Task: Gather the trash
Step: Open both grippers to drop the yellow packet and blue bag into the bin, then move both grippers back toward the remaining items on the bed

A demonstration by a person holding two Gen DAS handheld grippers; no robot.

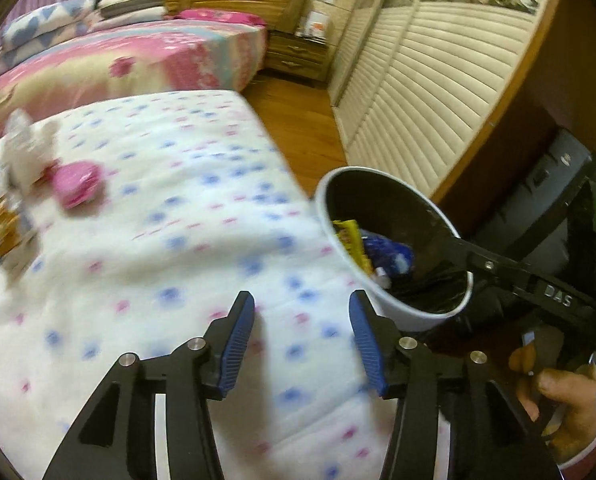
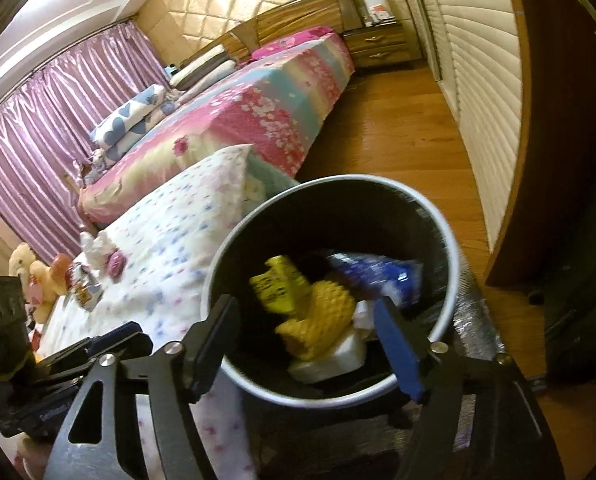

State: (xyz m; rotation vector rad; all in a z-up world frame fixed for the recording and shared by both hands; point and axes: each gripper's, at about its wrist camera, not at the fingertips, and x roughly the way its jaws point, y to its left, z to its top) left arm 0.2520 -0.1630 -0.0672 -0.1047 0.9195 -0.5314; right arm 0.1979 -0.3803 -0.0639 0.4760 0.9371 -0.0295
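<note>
Dropping seems to be the step in hand: the right claw (image 2: 304, 344) hangs over the mouth of the trash bin (image 2: 450, 240), its jaws standing wide with nothing pressed between the blue pads. Below it, inside the bin, lie a yellow wrapper (image 2: 276, 284), a yellow netted piece (image 2: 318, 324), a blue packet (image 2: 378, 276) and something white (image 2: 330, 360). The left claw (image 1: 302, 338) is about half open and empty, above the dotted bed cover (image 1: 158, 220), just beside the bin.

The next move, I judge, calls for the left claw to travel to the far end of the bed, where more trash waits: a pink packet (image 1: 77, 184) and some blurred wrappers (image 1: 10, 224).

Only the left view shows the person's hand (image 1: 558, 396) on the right tool. Only the right view shows the plush toys (image 2: 34, 276) and the bin's full contents.
</note>
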